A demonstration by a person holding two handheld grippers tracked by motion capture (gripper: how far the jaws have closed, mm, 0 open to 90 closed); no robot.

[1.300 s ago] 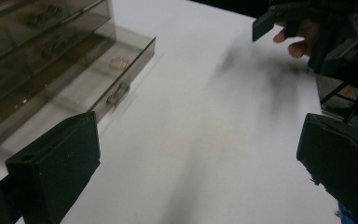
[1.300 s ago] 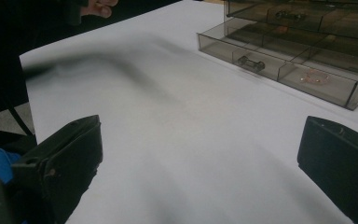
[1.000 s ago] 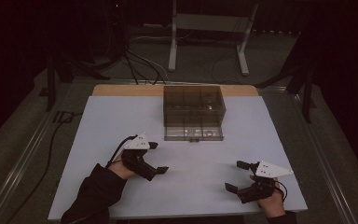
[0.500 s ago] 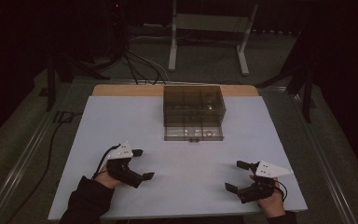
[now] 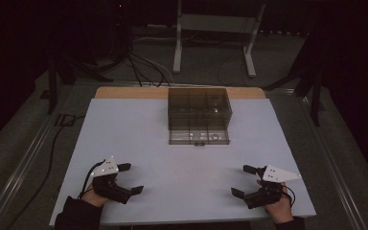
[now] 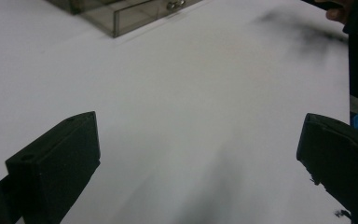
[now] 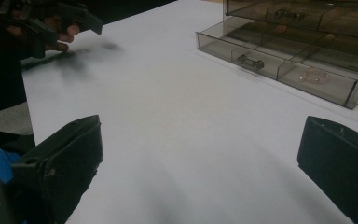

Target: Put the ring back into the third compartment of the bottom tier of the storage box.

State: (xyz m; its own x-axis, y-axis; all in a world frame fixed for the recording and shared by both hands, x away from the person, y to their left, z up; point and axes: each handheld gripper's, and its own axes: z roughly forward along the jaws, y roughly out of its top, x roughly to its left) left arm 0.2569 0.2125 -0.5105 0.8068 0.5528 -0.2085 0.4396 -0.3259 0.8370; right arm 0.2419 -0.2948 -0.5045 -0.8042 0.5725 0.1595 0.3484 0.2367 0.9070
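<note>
A smoky transparent drawer box [image 5: 199, 106] stands at the far middle of the white table [image 5: 139, 129]. Its bottom drawer [image 5: 199, 136] is pulled out; the right gripper view shows small parts [image 7: 249, 60] in the drawer's [image 7: 279, 63] compartments. My left gripper [image 5: 131, 178] rests open near the front left edge, nothing between its jaws [image 6: 199, 126]. Open and empty too, my right gripper [image 5: 241, 180] sits near the front right edge, jaws wide apart [image 7: 200, 130]. Both point towards the table's middle, well short of the box.
A wooden strip [image 5: 124, 92] runs along the table's far edge behind the box. Beyond it stand a metal frame [image 5: 215, 38] and cables [image 5: 139, 67] on the dark floor. A cable [image 5: 52, 143] runs along the table's left side.
My left gripper has drawn back from the table's middle to the front left edge, still open. The right gripper has stayed put.
</note>
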